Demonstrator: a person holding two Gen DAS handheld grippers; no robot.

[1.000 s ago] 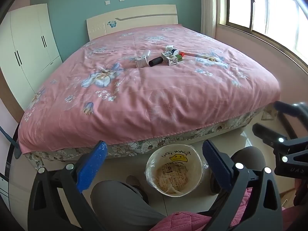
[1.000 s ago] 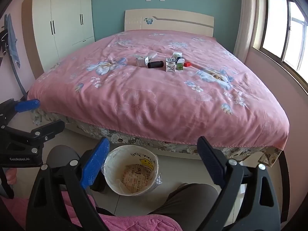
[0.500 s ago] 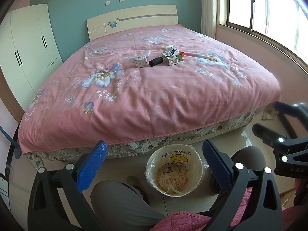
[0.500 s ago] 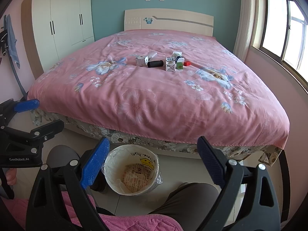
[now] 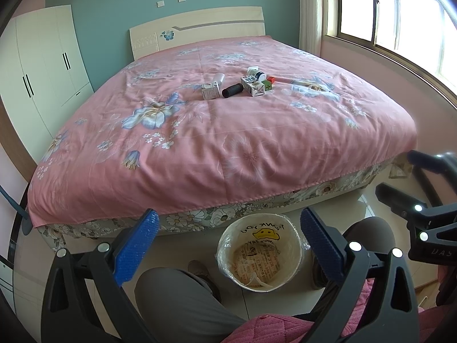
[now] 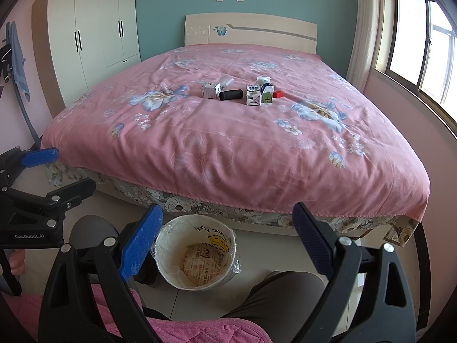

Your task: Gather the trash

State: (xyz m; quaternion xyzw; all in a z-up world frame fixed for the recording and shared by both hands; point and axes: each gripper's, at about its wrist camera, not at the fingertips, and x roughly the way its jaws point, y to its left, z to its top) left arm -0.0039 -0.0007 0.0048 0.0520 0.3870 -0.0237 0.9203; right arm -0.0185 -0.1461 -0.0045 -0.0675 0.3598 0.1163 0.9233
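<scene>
Several trash items lie grouped on the pink floral bed (image 5: 228,131): a black cylinder (image 5: 232,90), a white carton (image 5: 252,84), a small box (image 5: 210,91), a green cube (image 5: 267,85) and a red block (image 5: 271,79). In the right wrist view the cylinder (image 6: 230,95), carton (image 6: 253,95) and red block (image 6: 278,94) show too. A lined waste bin (image 5: 259,253) stands on the floor at the bed's foot, also in the right wrist view (image 6: 197,251). My left gripper (image 5: 228,225) and right gripper (image 6: 228,220) are both open and empty, held low above the bin, far from the items.
The person's knees (image 5: 182,300) sit either side of the bin. A white wardrobe (image 6: 94,31) stands at the left. A window (image 6: 428,43) fills the right wall. Tiled floor (image 6: 271,257) runs along the bed's foot.
</scene>
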